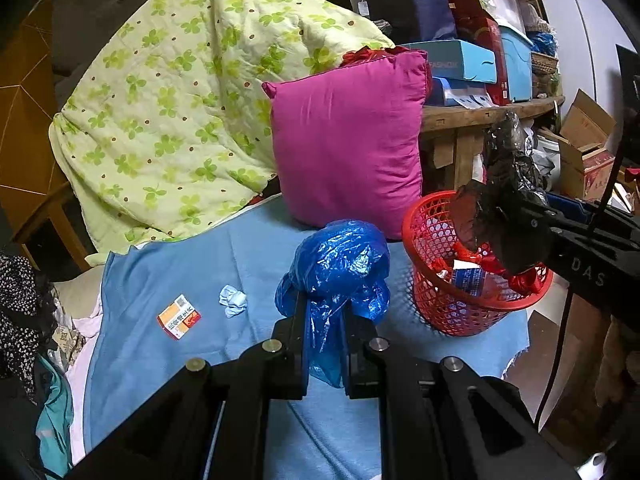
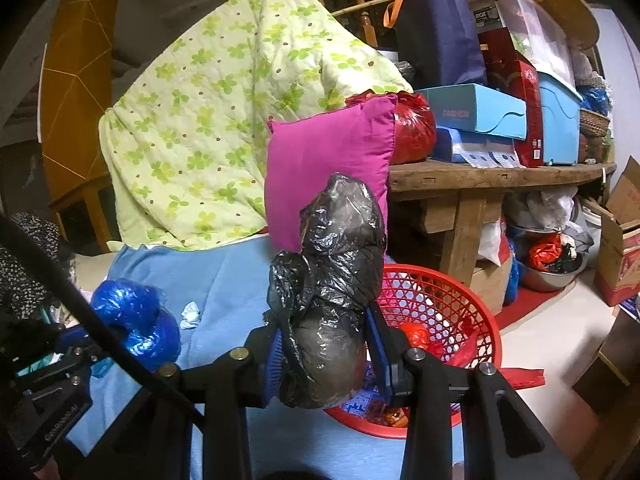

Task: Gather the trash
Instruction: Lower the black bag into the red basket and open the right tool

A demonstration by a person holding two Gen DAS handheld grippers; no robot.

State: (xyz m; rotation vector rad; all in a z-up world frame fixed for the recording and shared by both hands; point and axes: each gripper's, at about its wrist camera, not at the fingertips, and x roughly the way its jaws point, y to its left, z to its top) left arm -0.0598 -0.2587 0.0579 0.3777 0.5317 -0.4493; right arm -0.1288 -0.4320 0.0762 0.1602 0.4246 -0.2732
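Observation:
My left gripper (image 1: 325,320) is shut on a crumpled blue plastic bag (image 1: 340,264), held above the blue sheet (image 1: 240,252) just left of the red mesh basket (image 1: 460,308). My right gripper (image 2: 326,344) is shut on a black plastic bag (image 2: 332,280), held over the left rim of the red basket (image 2: 460,300), which holds red wrappers and a blue packet. In the left wrist view the black bag (image 1: 500,200) hangs over the basket. A crumpled white tissue (image 1: 233,300) and a small orange-white box (image 1: 179,317) lie on the sheet. The blue bag (image 2: 136,320) shows at left.
A magenta pillow (image 1: 348,152) stands behind the basket, with a green-patterned quilt (image 1: 180,112) to its left. A wooden table (image 2: 500,176) piled with boxes is at right. Cardboard boxes (image 2: 624,232) and a metal bowl (image 2: 552,276) sit on the floor. Clothes (image 1: 24,308) lie at left.

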